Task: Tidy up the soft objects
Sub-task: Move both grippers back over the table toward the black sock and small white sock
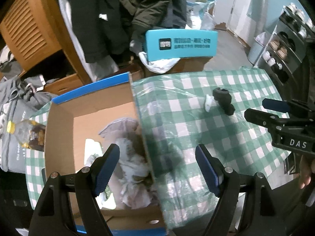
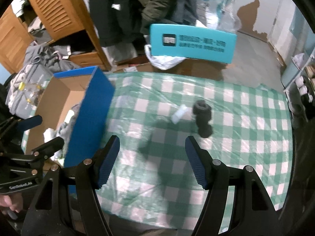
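Currently left gripper point(image 1: 157, 169) is hanging wide open and empty, straddling the right wall of the cardboard box point(image 1: 59, 129) holding pale crumpled cloths point(image 1: 130, 169); right gripper point(image 2: 152, 161) is gaping empty over the green checked tablecloth point(image 2: 246, 137), white cloth scrap point(image 2: 180, 114) lying beside a black rolled sock point(image 2: 202, 118) further out

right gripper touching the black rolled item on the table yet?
Apart. Right wrist view: right gripper is open, and checked cloth shows between its fingers and the black rolled item.
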A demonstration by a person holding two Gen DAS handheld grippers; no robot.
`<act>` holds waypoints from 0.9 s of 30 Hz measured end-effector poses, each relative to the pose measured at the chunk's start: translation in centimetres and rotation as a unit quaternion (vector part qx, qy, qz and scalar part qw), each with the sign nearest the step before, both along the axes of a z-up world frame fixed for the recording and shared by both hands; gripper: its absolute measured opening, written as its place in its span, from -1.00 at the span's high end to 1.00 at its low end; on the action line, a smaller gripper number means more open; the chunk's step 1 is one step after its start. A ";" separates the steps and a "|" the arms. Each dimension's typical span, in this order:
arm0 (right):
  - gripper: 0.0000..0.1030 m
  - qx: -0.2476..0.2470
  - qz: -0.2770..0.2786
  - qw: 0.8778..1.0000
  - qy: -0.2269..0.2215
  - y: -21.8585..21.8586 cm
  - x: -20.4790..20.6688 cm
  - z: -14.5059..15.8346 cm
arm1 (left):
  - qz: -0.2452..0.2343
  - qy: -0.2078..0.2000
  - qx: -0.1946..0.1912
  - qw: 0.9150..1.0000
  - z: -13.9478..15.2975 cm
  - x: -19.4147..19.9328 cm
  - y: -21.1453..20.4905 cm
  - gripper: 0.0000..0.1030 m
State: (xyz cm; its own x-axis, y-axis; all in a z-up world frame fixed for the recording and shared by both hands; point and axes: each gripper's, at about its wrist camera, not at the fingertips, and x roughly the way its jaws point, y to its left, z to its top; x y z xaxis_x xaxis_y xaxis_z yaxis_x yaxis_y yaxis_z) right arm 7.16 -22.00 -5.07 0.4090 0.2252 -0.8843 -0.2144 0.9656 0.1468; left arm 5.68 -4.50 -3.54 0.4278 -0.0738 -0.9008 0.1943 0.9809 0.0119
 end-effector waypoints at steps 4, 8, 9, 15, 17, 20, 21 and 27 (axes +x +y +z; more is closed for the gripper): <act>-0.33 -0.008 -0.014 1.000 0.007 -2.3 0.5 -0.4 | -0.014 0.008 0.000 1.000 -0.4 0.6 -1.5 -0.56; -0.33 -0.015 -0.024 1.000 0.014 -4.0 1.0 -0.9 | -0.027 0.017 0.000 0.999 -0.9 1.4 -3.1 -0.56; -0.33 -0.015 -0.027 0.999 0.016 -4.5 1.2 -1.0 | -0.030 0.020 -0.001 0.999 -1.0 1.7 -3.5 -0.56; -0.33 -0.007 -0.041 0.999 0.026 -6.3 2.7 -1.8 | -0.045 0.034 -0.004 0.998 -2.0 3.6 -5.6 -0.57; -0.33 -0.004 -0.044 0.999 0.030 -6.7 3.3 -2.2 | -0.047 0.041 -0.005 0.998 -2.5 4.3 -6.0 -0.57; -0.33 -0.002 -0.047 0.998 0.039 -7.3 4.3 -2.9 | -0.047 0.053 -0.004 0.998 -3.4 5.5 -6.6 -0.57; -0.33 -0.002 -0.047 0.998 0.042 -7.5 4.6 -3.1 | -0.045 0.056 -0.004 0.997 -3.7 6.0 -6.7 -0.57; -0.33 0.004 -0.042 0.997 0.060 -8.3 6.5 -4.4 | -0.046 0.082 -0.028 0.995 -5.3 8.3 -7.5 -0.57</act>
State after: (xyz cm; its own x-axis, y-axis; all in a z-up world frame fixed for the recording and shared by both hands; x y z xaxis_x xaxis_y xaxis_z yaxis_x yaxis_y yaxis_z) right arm 13.69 -30.33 -9.50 0.3184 0.2019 -0.9262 -0.1131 0.9782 0.1743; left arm 14.00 -12.03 -8.81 0.2651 -0.1585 -0.9511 0.2779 0.9571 -0.0820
